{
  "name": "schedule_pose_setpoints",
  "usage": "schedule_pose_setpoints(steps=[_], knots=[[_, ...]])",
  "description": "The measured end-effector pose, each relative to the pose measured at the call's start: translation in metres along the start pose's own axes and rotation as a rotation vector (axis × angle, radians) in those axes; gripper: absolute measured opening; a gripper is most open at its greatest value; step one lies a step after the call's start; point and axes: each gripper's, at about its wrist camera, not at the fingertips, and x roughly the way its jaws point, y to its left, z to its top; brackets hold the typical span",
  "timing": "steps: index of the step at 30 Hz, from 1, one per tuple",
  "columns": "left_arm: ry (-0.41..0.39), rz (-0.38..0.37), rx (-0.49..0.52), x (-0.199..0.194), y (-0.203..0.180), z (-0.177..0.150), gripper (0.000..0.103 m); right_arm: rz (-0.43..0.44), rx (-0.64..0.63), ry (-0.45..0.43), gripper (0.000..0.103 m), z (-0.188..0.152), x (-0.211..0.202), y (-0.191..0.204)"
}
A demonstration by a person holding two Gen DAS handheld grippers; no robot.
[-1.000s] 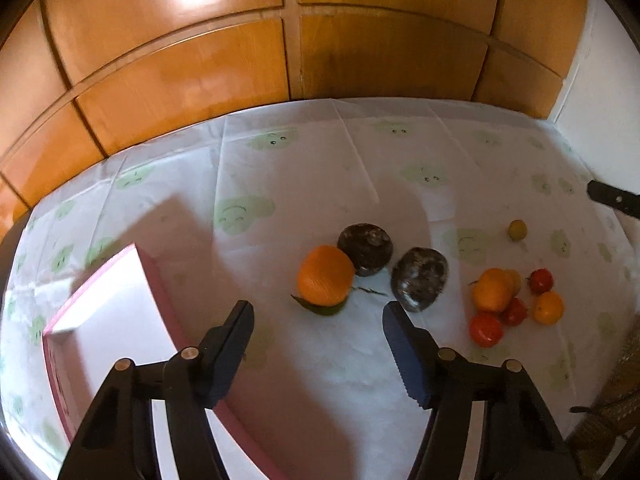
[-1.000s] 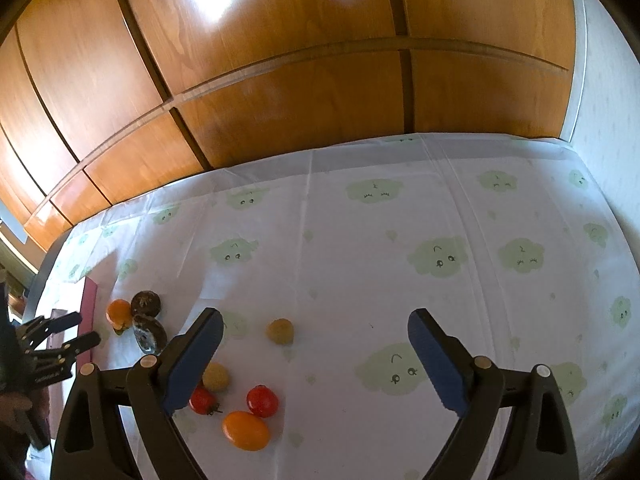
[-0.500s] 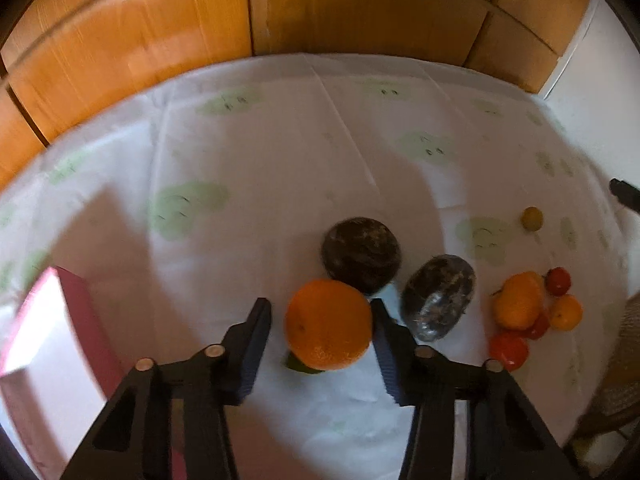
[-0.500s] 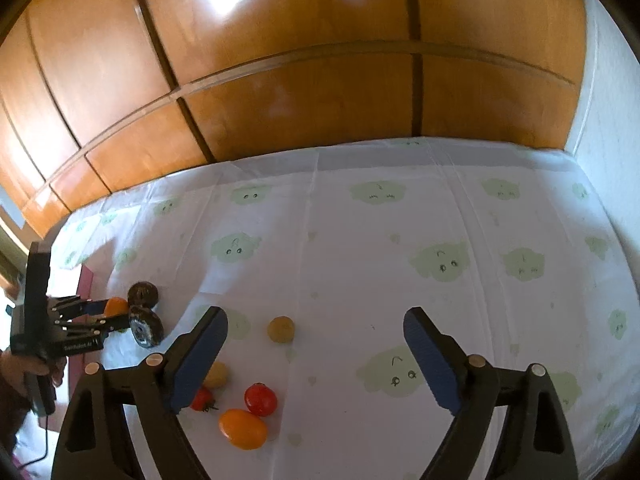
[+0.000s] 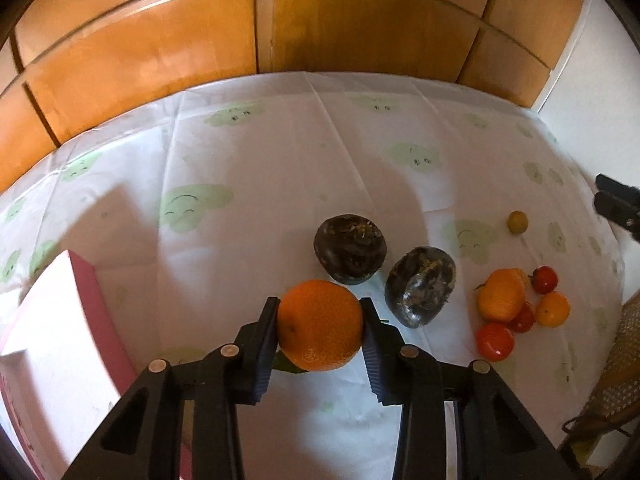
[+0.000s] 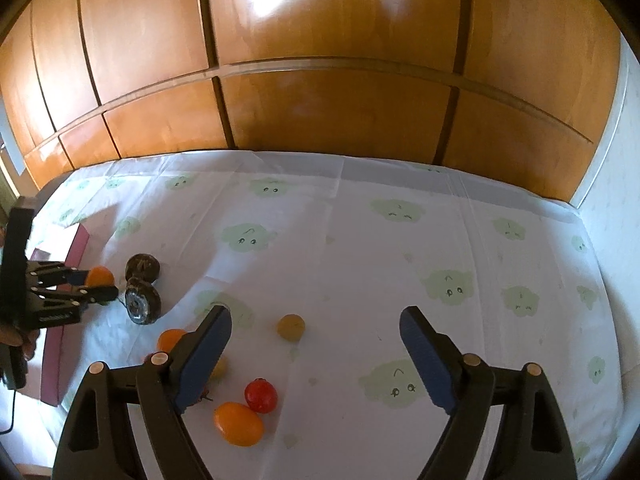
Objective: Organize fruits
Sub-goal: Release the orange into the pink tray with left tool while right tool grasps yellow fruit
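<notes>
Orange [image 5: 320, 326] fills the left gripper [image 5: 320, 320], both pads pressed to its sides just above the cloth [image 5: 280, 168], a green leaf [image 5: 286, 365] under it; the pink box [image 5: 86, 300] lies to its left, two dark fruits [image 5: 350, 249] just beyond, small tomatoes [image 5: 495, 341] to the right, wooden panels [image 5: 160, 48] behind; the right gripper [image 6: 316, 344] hangs spread wide, grasping nothing, over the tomatoes

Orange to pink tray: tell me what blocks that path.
Nothing visible does. The left gripper is shut on the orange, and only bare cloth lies between it and the pink tray. The dark fruits sit on the far side.
</notes>
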Motion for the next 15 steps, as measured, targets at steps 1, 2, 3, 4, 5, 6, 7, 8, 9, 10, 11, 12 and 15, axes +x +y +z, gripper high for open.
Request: schedule_pose_setpoints(steps=[1,2,3,4,5,6,7,8,9,10,11,12,15], knots=[[-0.011,0.004,-0.005,-0.003,0.0,0.0,0.039,-0.001,-0.006,0.001,0.088,0.0,0.0,0.001],[-0.02,0.004,-0.011,-0.008,0.001,-0.001,0.039,-0.001,-0.01,0.002,0.088,-0.001,0.001,0.003],[-0.03,0.002,-0.019,-0.013,0.002,-0.002,0.039,-0.001,-0.015,0.004,0.088,-0.002,0.001,0.004],[-0.044,0.003,-0.027,-0.019,0.002,-0.004,0.038,-0.002,-0.019,0.007,0.088,-0.002,0.002,0.005],[-0.059,0.005,-0.035,-0.026,0.003,-0.007,0.038,-0.001,-0.023,0.012,0.088,-0.003,0.003,0.006],[-0.077,0.003,-0.047,-0.034,0.005,-0.009,0.039,0.001,-0.024,0.017,0.088,-0.003,0.004,0.007],[-0.088,0.003,-0.055,-0.038,0.005,-0.011,0.039,0.012,-0.022,0.026,0.086,-0.004,0.006,0.008],[-0.107,0.005,-0.07,-0.047,0.007,-0.015,0.039,0.027,-0.015,0.039,0.084,-0.004,0.008,0.007],[-0.118,0.004,-0.079,-0.051,0.007,-0.016,0.039,0.044,-0.005,0.053,0.08,-0.004,0.011,0.006],[-0.135,0.001,-0.094,-0.058,0.009,-0.019,0.039,0.067,0.012,0.072,0.077,-0.004,0.015,0.005],[-0.151,0.001,-0.11,-0.064,0.009,-0.022,0.039,0.099,0.043,0.099,0.075,-0.005,0.02,0.001],[-0.167,0.005,-0.128,-0.072,0.011,-0.026,0.039,0.122,0.066,0.116,0.073,-0.006,0.023,-0.002],[-0.212,0.013,-0.166,-0.091,0.015,-0.037,0.039,0.193,0.148,0.162,0.065,-0.009,0.032,-0.011]])
